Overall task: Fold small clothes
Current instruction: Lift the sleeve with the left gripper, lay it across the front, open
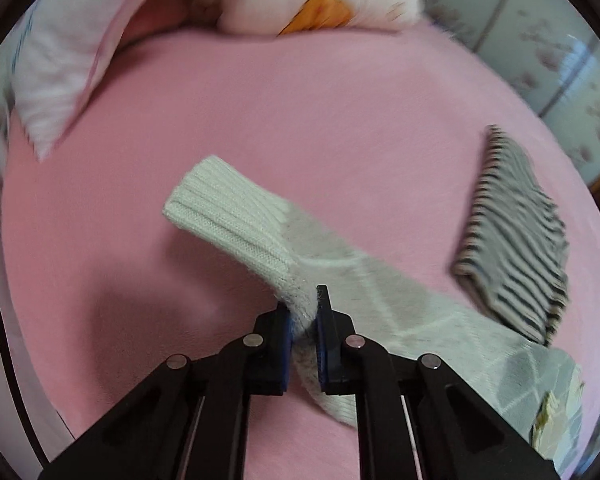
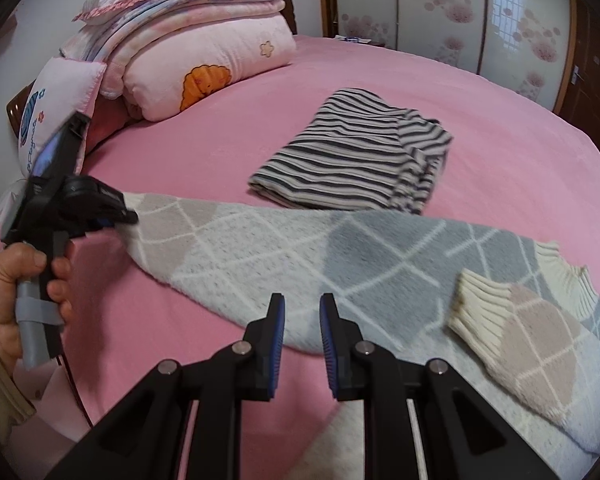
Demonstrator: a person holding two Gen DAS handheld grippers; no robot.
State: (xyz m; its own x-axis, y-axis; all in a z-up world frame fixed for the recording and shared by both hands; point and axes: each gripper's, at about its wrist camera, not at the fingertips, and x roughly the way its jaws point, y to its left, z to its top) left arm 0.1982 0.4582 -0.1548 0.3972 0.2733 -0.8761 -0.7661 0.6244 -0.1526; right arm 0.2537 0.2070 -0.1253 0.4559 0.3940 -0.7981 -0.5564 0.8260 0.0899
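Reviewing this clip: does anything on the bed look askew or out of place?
Nothing stands out. The diamond-pattern sweater lies unfolded, one sleeve pinched in the left gripper; the striped garment lies folded behind it.

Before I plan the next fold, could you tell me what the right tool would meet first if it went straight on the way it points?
Most likely the diamond-patterned sweater: the right tool stands open and points down at its spread sleeve.

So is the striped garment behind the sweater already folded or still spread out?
Folded: the striped garment lies as a compact, layered rectangle on the pink bed, its stacked edges showing at the right side.
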